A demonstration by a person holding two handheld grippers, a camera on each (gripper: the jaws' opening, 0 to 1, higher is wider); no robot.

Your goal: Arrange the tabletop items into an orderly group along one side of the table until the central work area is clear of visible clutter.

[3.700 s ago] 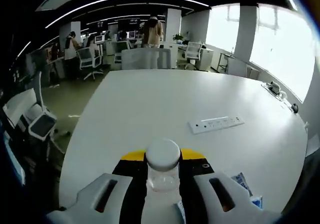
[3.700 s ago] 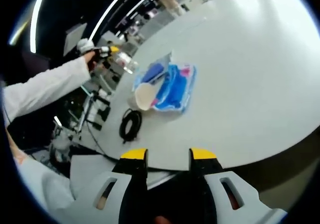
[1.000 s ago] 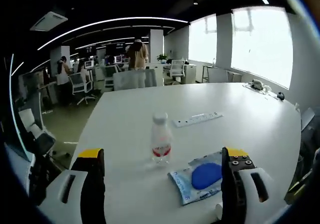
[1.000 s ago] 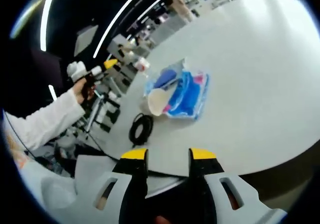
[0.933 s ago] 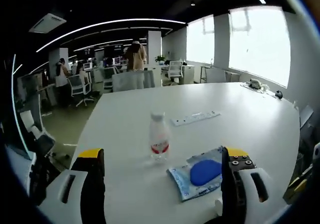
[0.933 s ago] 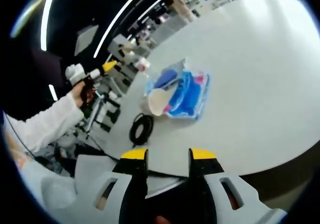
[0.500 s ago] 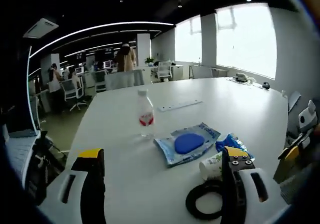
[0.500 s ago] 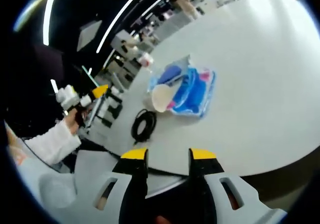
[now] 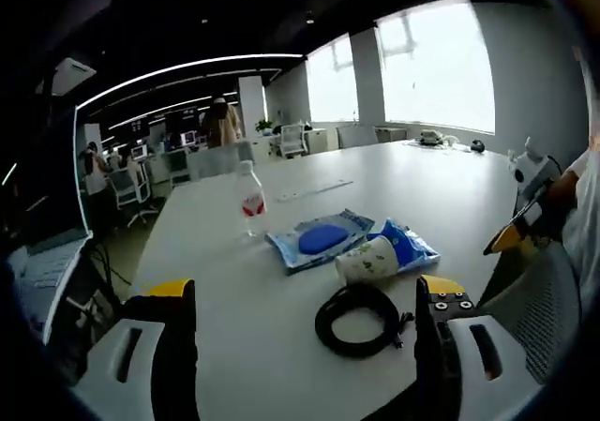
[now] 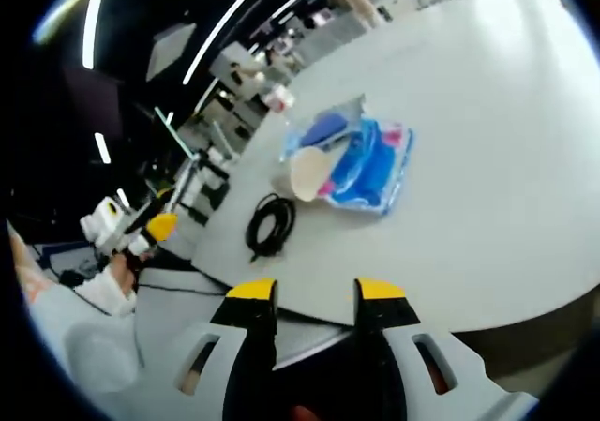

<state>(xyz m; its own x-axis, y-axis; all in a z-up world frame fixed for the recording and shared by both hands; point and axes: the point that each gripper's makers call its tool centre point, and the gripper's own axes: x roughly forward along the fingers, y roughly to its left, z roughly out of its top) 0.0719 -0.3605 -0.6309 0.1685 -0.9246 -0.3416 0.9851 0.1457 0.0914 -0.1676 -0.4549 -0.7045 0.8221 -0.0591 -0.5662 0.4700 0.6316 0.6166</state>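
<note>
The water bottle [image 9: 249, 200] stands upright on my white desk [image 9: 253, 299], apart from the rest. Nearer me lie a flat blue pouch [image 9: 319, 240], a paper cup [image 9: 367, 261] on its side touching a blue-and-pink packet [image 9: 406, 246], and a coiled black cable [image 9: 358, 317] just in front of the cup. My left claw [image 9: 305, 318] is spread wide and holds nothing; its jaws frame the cable. My right claw [image 10: 316, 294] has its jaws close together but parted, with nothing between them, hanging off the desk's edge. From that side the cup [image 10: 304, 173], packet [image 10: 375, 168] and cable [image 10: 268, 224] sit near the desk's [image 10: 506, 158] rim. Beyond the desk is an open office: bright windows [image 9: 431, 69], ceiling light strips [image 9: 178, 69], chairs [image 9: 127, 185], and a person standing [image 9: 221, 126] far back.
</note>
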